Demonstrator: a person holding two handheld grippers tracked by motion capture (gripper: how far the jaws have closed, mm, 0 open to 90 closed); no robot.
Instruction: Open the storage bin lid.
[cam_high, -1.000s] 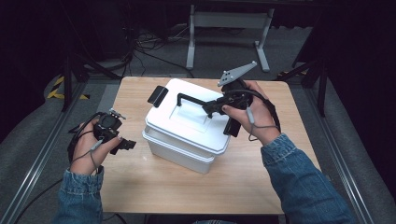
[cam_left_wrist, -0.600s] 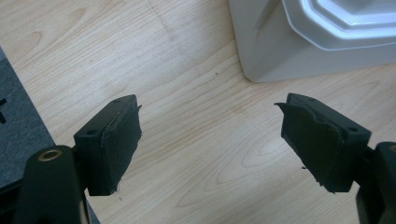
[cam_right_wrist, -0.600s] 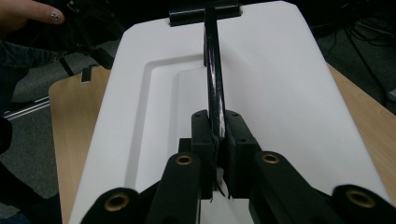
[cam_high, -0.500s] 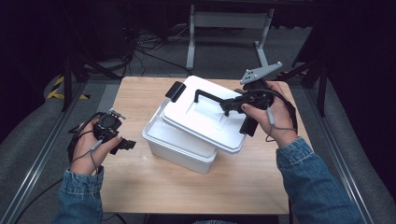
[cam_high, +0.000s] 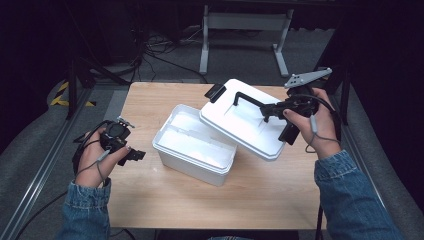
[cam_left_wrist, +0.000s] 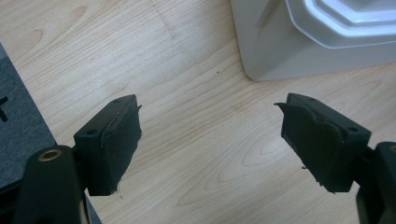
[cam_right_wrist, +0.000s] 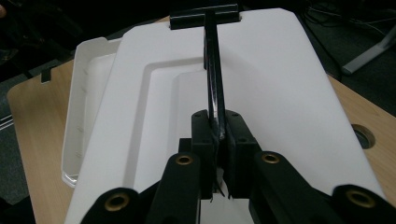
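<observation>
A white plastic box (cam_high: 192, 150) stands uncovered in the middle of the wooden table (cam_high: 150, 200), its inside bare white. Its white lid (cam_high: 245, 125) hangs tilted over the box's right side, clear of the rim. My right gripper (cam_high: 265, 111) is shut on the lid's black handle (cam_right_wrist: 214, 79), which runs away from the jaws across the lid (cam_right_wrist: 280, 84). My left gripper (cam_high: 134, 154) rests low at the table's left, open, with bare wood between its fingers (cam_left_wrist: 112, 140). A corner of the box (cam_left_wrist: 299, 51) lies ahead of them.
A black latch (cam_high: 216, 91) sticks out from the lid's far end. A round hole (cam_right_wrist: 363, 135) is cut in the table near its right edge. Grey floor, cables and a metal stand (cam_high: 240, 25) lie beyond the far edge.
My right gripper has lifted the lid off the box and carried it up and to the right, uncovering the box. The left gripper has stayed put.
</observation>
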